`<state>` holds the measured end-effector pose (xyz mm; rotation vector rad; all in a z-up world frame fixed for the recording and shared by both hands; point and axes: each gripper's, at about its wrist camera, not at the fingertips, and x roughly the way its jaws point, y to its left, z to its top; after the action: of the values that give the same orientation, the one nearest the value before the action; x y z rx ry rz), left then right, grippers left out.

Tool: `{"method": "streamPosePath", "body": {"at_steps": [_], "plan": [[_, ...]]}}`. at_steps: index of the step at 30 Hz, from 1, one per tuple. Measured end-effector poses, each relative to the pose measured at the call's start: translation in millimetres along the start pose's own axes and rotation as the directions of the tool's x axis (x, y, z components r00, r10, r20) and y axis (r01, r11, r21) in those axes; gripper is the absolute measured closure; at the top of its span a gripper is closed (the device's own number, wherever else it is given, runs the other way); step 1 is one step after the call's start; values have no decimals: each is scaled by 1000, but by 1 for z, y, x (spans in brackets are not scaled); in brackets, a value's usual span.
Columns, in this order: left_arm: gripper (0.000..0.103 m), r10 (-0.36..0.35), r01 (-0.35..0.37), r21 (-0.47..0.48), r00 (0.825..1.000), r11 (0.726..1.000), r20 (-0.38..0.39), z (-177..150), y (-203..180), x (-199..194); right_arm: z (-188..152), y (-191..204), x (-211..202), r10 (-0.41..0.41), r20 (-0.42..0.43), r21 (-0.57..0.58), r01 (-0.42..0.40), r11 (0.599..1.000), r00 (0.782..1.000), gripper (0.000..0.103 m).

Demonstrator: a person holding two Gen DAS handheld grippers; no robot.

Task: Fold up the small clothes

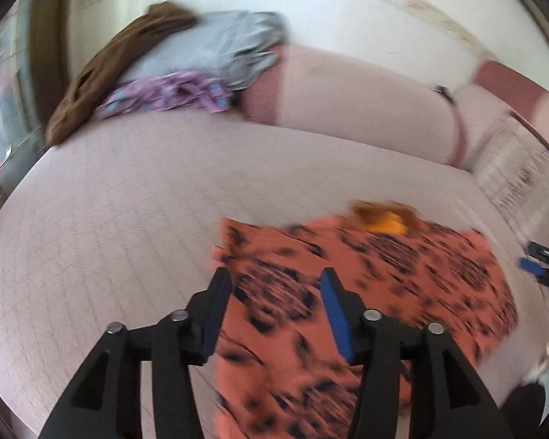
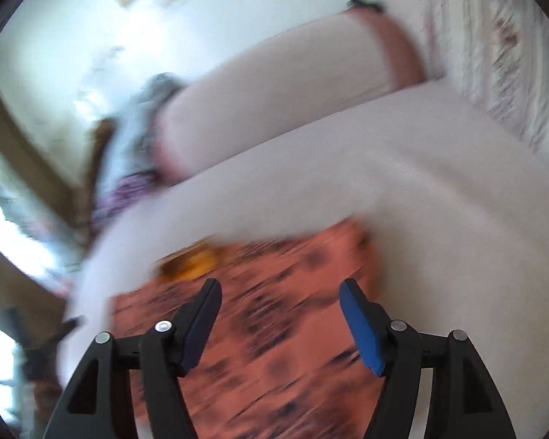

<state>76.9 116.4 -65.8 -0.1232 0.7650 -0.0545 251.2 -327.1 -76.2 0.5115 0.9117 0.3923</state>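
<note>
Pale sofa cushion (image 1: 109, 219) carries our orange garment (image 1: 402, 267), lying flat beneath and ahead of both tongs; our left tongs (image 1: 274, 292) and right tongs (image 2: 280, 303) gape wide, holding nothing.

Loads of open bed on the left, clutter at the back

The pale bedcover (image 1: 109, 219) lies bare left of the orange patterned garment (image 1: 384, 274), so there's easy passage there. The far edge is blocked by a pile of clothes (image 1: 172, 69) beside a long bolster pillow (image 1: 347, 102), and a fringed cloth (image 2: 494, 55) hems in the right side.
</note>
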Motion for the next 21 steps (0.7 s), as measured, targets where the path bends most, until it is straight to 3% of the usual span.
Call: {"method": "streamPosePath", "body": {"at_steps": [2,3,4,5,6,7,8,10,12,14,15,16,18,21], "plan": [[42,-21,22,31,1000,999,-13,-21,-12,-4,-24,-2,9,116,-62,48,-113,992,991,26],[42,-16,18,28,998,999,-62,-33,-15,5,-40,-15,21,122,-105,90,-113,990,987,26],[42,3,0,26,993,1000,-121,-37,-11,25,-49,-27,27,86,-120,123,-71,990,989,27],[42,51,-47,23,973,999,-226,-51,-6,47,-63,-58,34,24,-130,226,6,974,991,30],[42,62,-60,15,962,998,-266,-56,-1,57,-73,-82,33,66,-93,345,-30,938,993,49],[42,50,-50,6,974,999,-219,-58,1,50,-78,-93,26,86,-53,410,-57,910,995,54],[42,69,-69,9,978,998,-198,-57,0,42,-78,-94,20,88,-47,430,-59,901,995,52],[43,63,-62,12,989,998,-131,-51,-6,19,-74,-77,1,57,-27,373,-43,927,998,23],[38,70,-68,25,994,997,-88,-52,-11,10,-74,-60,-15,115,25,286,-117,951,993,20],[35,75,-74,10,984,997,-160,-62,-8,27,-80,-61,-12,95,10,281,-94,955,995,19],[35,95,-96,6,966,995,-239,-72,-3,46,-88,-70,0,56,-39,306,-41,951,998,19],[33,114,-110,29,969,994,-221,-75,-3,46,-92,-81,11,21,-82,341,8,940,996,22],[34,125,-119,46,977,992,-174,-71,-10,29,-96,-87,4,30,-34,399,-13,917,999,23],[33,53,-55,-13,994,998,-98,-65,-10,9,-90,-59,-19,65,23,295,-69,953,998,21]]}}
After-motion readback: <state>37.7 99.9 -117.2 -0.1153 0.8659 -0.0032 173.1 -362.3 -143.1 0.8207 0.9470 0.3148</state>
